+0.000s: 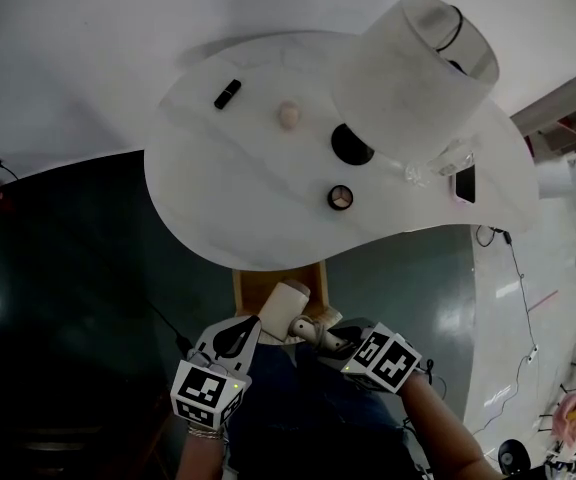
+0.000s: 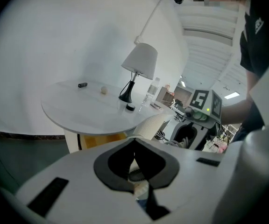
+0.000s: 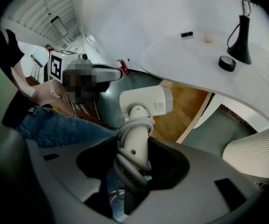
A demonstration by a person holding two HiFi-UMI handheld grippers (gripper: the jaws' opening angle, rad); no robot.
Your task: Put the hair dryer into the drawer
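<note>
The white hair dryer (image 1: 286, 306) hangs just over the open wooden drawer (image 1: 253, 286) under the round white table (image 1: 228, 168). My right gripper (image 1: 330, 336) is shut on its handle, where the grey cord is wound around it (image 3: 133, 146); the dryer's head (image 3: 146, 101) points away toward the drawer's wood (image 3: 186, 106). My left gripper (image 1: 246, 330) sits close to the dryer's left, apart from it. In the left gripper view its jaws (image 2: 134, 146) meet at the tips with nothing between them.
On the table stand a lamp with a white shade (image 1: 418, 68), a small black stick (image 1: 227, 94), a beige ball (image 1: 288, 115), a round compact (image 1: 341, 197), a clear bottle (image 1: 423, 168) and a phone (image 1: 464, 183). A ribbed white object (image 3: 256, 148) stands under the table's right side.
</note>
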